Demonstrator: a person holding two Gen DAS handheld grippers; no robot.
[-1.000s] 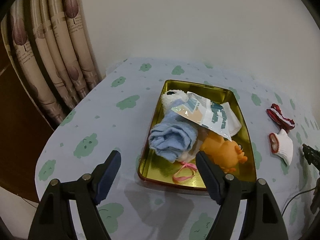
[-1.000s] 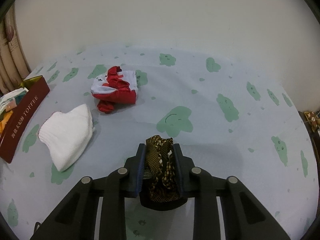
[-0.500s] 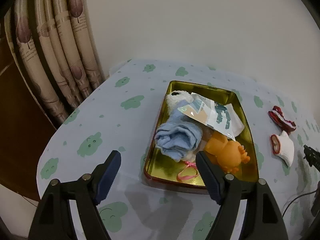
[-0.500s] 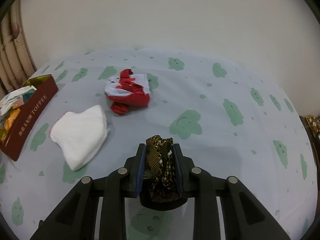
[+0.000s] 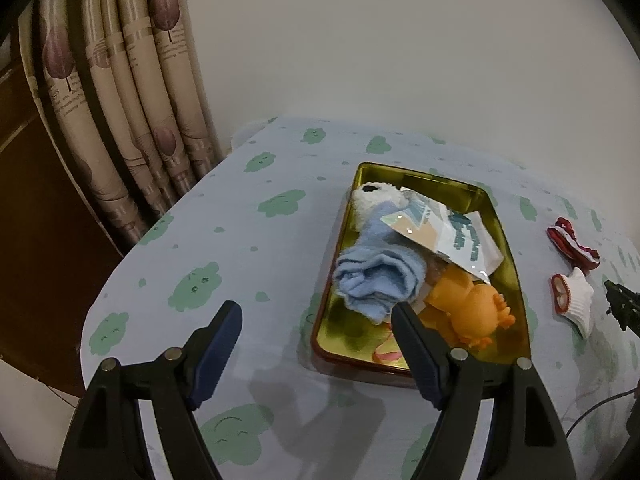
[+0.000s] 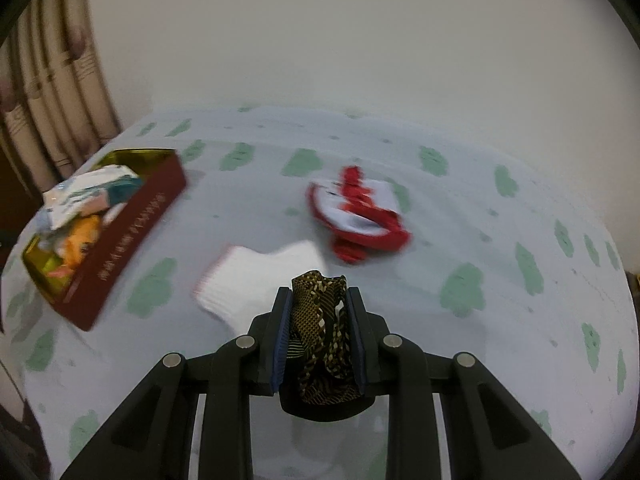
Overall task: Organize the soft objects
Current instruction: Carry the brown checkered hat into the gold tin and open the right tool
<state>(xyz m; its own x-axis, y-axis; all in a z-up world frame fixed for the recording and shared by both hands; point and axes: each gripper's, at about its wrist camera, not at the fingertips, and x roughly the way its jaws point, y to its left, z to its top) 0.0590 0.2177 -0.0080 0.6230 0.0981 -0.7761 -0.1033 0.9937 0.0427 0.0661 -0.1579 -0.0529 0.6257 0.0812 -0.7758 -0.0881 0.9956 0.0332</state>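
My right gripper (image 6: 319,304) is shut on a brown patterned cloth (image 6: 320,332), held above the table. Just beyond it lies a white sock (image 6: 256,280), and farther right a red and white sock (image 6: 360,216). A red tin with a gold inside (image 6: 132,232) sits at the left. In the left wrist view that tin (image 5: 416,176) holds a blue towel (image 5: 380,276), an orange plush toy (image 5: 468,304), a white plush (image 5: 376,196) and a plastic packet (image 5: 448,232). My left gripper (image 5: 318,320) hangs open over the tin's near left corner, holding nothing.
The table wears a pale cloth with green cloud prints (image 5: 240,248). Patterned curtains (image 5: 132,92) hang at the left and a plain wall stands behind. A dark cable (image 5: 592,408) lies at the table's right edge.
The right gripper has swung left and lifted with the brown cloth, so the tin and socks sit more central in its view. The left gripper has barely shifted.
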